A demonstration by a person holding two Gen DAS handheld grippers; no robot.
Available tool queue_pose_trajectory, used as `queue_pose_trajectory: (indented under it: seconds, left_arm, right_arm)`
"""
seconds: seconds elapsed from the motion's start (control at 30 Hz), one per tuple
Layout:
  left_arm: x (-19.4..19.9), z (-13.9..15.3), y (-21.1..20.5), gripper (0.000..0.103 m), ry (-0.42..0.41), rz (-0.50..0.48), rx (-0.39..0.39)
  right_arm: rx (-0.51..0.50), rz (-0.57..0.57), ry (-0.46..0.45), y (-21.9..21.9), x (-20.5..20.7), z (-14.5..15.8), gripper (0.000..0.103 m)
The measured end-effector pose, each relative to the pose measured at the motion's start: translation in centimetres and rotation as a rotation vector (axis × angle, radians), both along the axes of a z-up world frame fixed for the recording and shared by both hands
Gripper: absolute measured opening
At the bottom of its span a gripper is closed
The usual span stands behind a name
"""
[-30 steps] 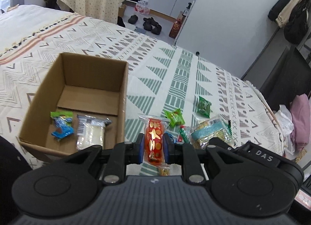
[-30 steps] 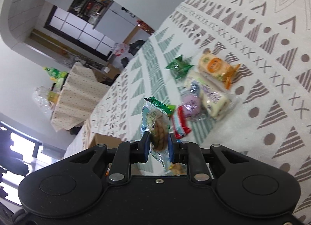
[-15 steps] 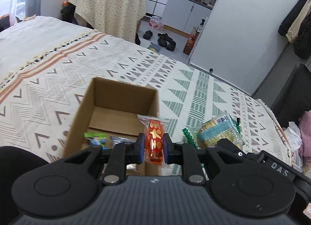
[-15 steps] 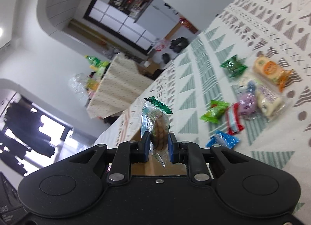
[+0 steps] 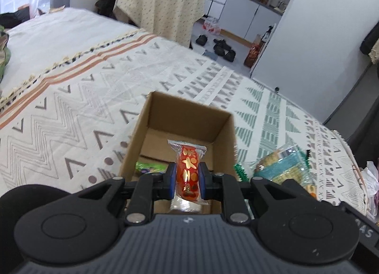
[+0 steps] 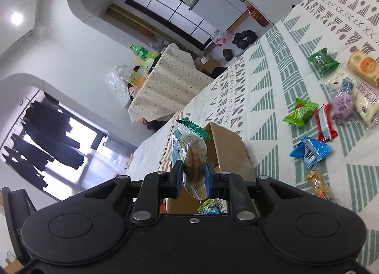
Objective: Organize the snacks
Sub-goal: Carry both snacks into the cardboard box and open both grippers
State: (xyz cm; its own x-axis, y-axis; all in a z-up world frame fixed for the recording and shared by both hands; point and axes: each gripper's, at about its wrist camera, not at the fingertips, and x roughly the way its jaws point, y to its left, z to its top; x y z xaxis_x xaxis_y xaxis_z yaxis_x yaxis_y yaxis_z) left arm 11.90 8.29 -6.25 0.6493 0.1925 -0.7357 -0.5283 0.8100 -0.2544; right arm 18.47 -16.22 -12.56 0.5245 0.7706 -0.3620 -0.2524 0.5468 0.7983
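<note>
1. Red snack packet (image 5: 188, 174) is pinched upright in the left gripper (image 5: 187, 180), above the open cardboard box (image 5: 187, 117) on the patterned bedspread (image 5: 71, 98).
2. Right gripper (image 6: 193, 177) clamps a cookie packet (image 6: 190, 155) beside that box.
3. More snacks (image 6: 310, 148) lie scattered on the bedspread.

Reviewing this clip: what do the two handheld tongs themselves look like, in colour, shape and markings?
Both tongs, left and right, look alike: matte black bodies with two round discs at the sides, silver screws at the linkage arms, and blue pads on the inner faces of the fingers. The left body has a ribbed dark-grey top. White letters "AS" show at the left view's right edge. No cables, hands or sleeves show.
</note>
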Motion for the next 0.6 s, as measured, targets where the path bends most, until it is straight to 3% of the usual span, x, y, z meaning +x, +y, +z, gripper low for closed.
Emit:
queue_pose_trajectory:
  seconds: [0.33,0.6]
  left_arm:
    - [0.4,-1.4,2.1,0.026,0.060,-0.002,-0.035]
    - [0.0,-1.3,3.1,0.041,0.063,-0.011,-0.064]
  right_arm:
    - [-0.036,0.038,-0.012,2.2,-0.2,-0.3,0.019]
    - [-0.063,0.057,-0.019,3.8,-0.1,-0.1,0.019]
